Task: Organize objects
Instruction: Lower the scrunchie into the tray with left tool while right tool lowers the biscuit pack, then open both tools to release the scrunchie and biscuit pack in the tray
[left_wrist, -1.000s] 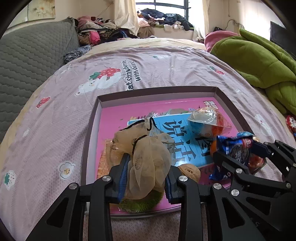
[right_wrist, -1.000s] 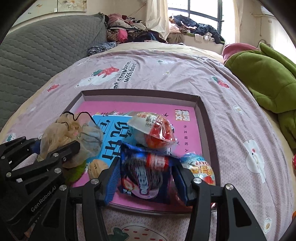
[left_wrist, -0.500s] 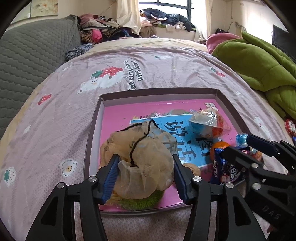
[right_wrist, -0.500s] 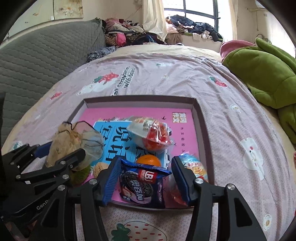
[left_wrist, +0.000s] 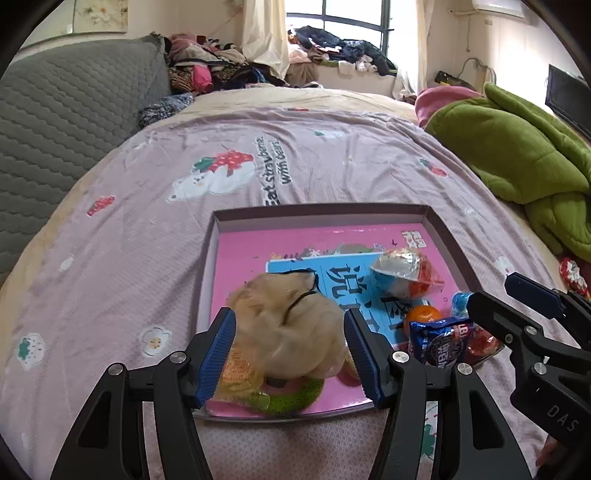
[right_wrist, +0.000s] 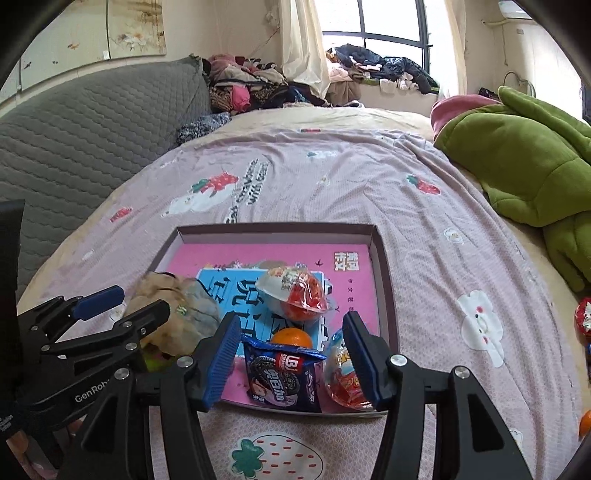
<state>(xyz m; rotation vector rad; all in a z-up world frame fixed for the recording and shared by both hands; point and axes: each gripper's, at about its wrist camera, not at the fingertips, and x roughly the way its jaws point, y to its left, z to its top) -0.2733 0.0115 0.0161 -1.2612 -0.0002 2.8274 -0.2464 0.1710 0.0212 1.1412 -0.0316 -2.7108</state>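
Note:
A shallow box tray (left_wrist: 369, 212) (right_wrist: 384, 266) lies on the bed with a pink book in it. A beige mesh pouch (left_wrist: 291, 325) (right_wrist: 177, 314) rests in its near left corner on a green ring (left_wrist: 295, 400). My left gripper (left_wrist: 291, 354) is open, its pads either side of the pouch and clear of it. A blue cookie packet (right_wrist: 282, 376) (left_wrist: 441, 341) lies at the tray's near right, with an orange (right_wrist: 291, 338) behind it. My right gripper (right_wrist: 291, 362) is open around the packet, not touching it.
Two clear-wrapped snacks sit in the tray: one mid-right (right_wrist: 293, 295) and one at the near right corner (right_wrist: 343, 373). A green blanket (right_wrist: 517, 158) lies at the right. A grey quilted headboard (right_wrist: 85, 140) is on the left. Small items (right_wrist: 583, 321) lie at the far right.
Both grippers opened and drew back toward me. The pouch and the cookie packet were let go and now rest in the tray.

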